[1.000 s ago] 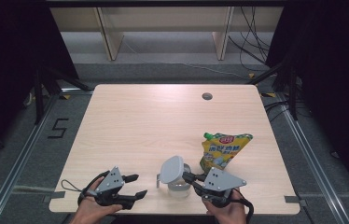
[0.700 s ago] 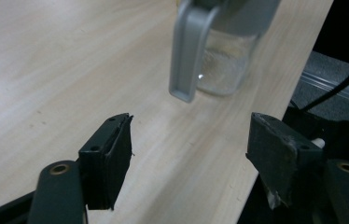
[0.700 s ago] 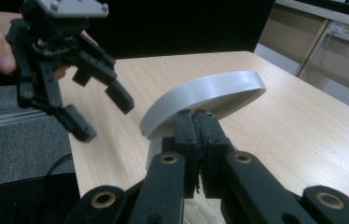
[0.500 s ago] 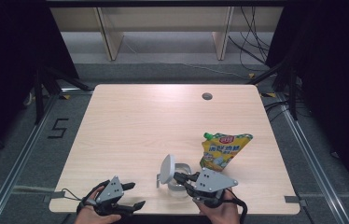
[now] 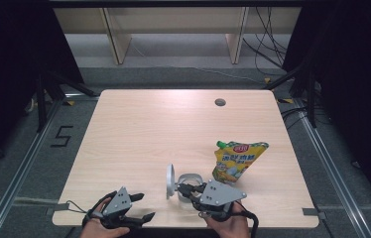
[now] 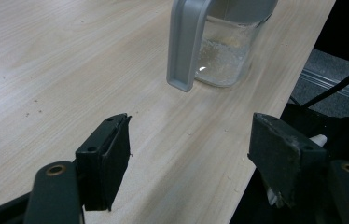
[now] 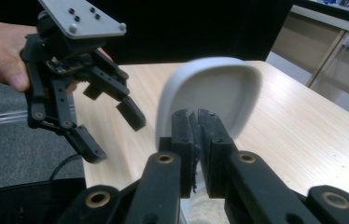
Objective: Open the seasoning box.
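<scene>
The glass jar (image 5: 189, 182) stands upright near the table's (image 5: 139, 129) front edge, just left of the yellow pouch (image 5: 237, 161). Its grey lid (image 5: 170, 181) is flipped up on edge, facing left. Pale granular residue clings inside the jar. The right gripper (image 5: 187, 190) has its jaws nearly together, just easing apart, at the lid's base. The left gripper (image 5: 143, 207), jaws wide and empty, hovers left of the jar at the front edge; broad bare tabletop lies behind the jar.

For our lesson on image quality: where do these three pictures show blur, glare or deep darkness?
Right gripper view: the grey lid is blurred. Left gripper view: a glint on the glass jar, black beyond the table edge. High view: evenly lit table, dark surroundings.
</scene>
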Demonstrator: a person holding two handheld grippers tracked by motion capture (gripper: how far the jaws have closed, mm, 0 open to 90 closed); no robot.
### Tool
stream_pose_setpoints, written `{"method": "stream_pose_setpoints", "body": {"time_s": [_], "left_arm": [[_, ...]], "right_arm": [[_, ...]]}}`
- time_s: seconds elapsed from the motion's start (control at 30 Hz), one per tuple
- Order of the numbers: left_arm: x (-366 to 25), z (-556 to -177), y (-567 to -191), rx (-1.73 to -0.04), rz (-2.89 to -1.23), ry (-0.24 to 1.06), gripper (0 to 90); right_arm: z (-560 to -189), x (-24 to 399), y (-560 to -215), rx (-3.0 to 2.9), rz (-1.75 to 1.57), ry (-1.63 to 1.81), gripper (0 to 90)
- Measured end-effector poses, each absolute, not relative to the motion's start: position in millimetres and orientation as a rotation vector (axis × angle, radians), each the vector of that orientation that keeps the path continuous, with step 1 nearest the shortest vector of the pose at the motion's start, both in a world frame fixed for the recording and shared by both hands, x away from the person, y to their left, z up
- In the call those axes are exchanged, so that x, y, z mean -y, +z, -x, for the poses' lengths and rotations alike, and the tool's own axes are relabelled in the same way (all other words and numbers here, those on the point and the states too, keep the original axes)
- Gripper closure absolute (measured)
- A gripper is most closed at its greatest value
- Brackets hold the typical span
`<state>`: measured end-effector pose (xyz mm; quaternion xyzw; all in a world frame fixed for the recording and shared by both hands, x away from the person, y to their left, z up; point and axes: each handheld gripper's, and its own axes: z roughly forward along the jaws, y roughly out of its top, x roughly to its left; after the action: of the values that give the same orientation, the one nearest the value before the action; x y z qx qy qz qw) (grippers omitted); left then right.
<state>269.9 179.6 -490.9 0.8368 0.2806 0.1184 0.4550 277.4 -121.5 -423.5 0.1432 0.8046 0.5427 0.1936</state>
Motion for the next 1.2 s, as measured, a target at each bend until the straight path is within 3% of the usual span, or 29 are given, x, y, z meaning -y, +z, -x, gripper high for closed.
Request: {"method": "stream_pose_setpoints", "body": {"time_s": [0.33, 0.87, 1.2], "left_arm": [[-180, -270, -492, -0.696, -2.054, 0.296, 28.7], [-179, -271, -493, -0.699, -2.072, 0.294, 28.7], [-179, -273, -494, -0.686, -2.086, 0.310, 28.7]], "right_arm": [[-278, 180, -429, -2.192, -0.528, 1.501, 64.6], [-281, 252, -455, -2.141, -0.775, 1.406, 55.7], [-298, 282, -469, -2.047, -1.019, 1.387, 40.2]]}}
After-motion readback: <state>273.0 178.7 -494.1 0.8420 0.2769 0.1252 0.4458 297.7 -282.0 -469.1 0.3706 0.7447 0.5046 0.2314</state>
